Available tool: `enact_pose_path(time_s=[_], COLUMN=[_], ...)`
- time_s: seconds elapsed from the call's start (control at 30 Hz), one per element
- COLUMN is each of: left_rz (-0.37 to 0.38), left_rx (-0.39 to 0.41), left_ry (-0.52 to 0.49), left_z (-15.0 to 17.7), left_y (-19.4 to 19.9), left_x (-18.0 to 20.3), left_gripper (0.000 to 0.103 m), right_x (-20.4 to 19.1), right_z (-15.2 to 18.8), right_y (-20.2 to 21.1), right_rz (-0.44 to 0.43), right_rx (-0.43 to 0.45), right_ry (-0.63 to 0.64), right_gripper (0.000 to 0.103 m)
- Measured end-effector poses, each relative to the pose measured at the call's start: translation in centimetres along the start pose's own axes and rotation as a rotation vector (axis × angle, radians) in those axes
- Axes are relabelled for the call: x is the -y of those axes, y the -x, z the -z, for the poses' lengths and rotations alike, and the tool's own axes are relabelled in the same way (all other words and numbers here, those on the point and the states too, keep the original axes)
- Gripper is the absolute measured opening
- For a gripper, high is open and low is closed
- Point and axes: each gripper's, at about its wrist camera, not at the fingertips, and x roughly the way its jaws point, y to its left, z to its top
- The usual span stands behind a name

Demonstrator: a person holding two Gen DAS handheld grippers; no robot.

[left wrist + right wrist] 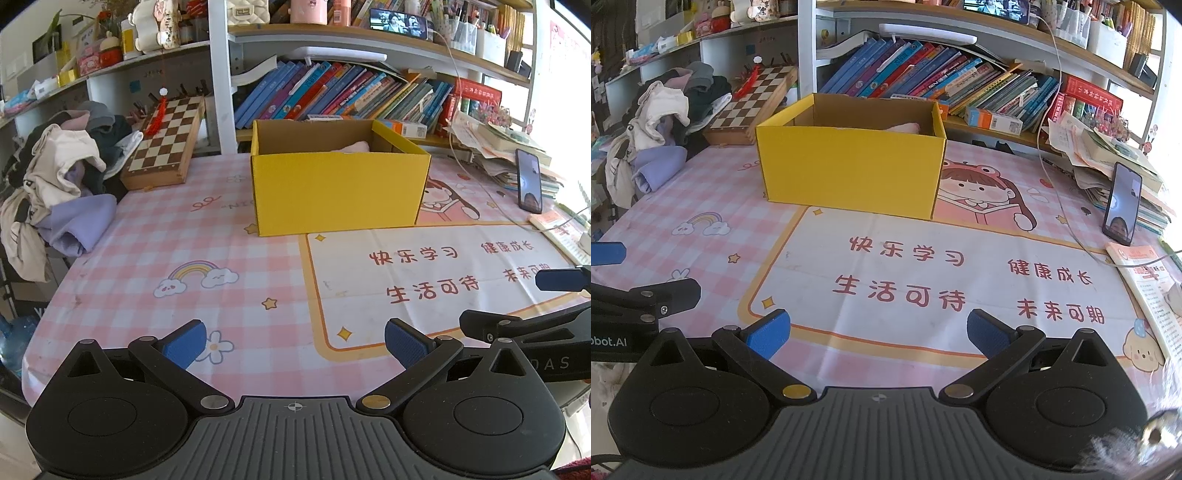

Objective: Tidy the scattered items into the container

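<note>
A yellow cardboard box [338, 192] [851, 168] stands open-topped on the pink checked table mat, far side of the table. A pale pink soft item [354, 146] [905, 127] lies inside it, mostly hidden by the box wall. My left gripper [295, 345] hovers low over the near edge of the mat, open, nothing between its blue pads. My right gripper [879, 332] is likewise open and empty, over the white printed panel of the mat. Each gripper shows at the edge of the other's view.
A heap of clothes [62, 177] [661, 133] sits at the left edge beside a wooden chessboard [166, 144] [753, 107]. Stacked books and papers [1108, 155], a propped phone [530, 184] [1121, 205] and a white cable lie right. Bookshelves [332, 92] stand behind.
</note>
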Motion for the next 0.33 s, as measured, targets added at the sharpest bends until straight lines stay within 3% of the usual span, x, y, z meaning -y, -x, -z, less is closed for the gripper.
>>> enact_pose_path(time_s=[0.33], left_rz=[0.003], left_rx=[0.0], left_ry=[0.01], left_z=[0.11], left_y=[0.02], left_x=[-0.01], left_gripper=[0.103], right_x=[0.09], right_z=[0.02], right_y=[-0.12], right_rz=[-0.009], right_rx=[-0.006], right_ry=[0.004], right_gripper=[0.103])
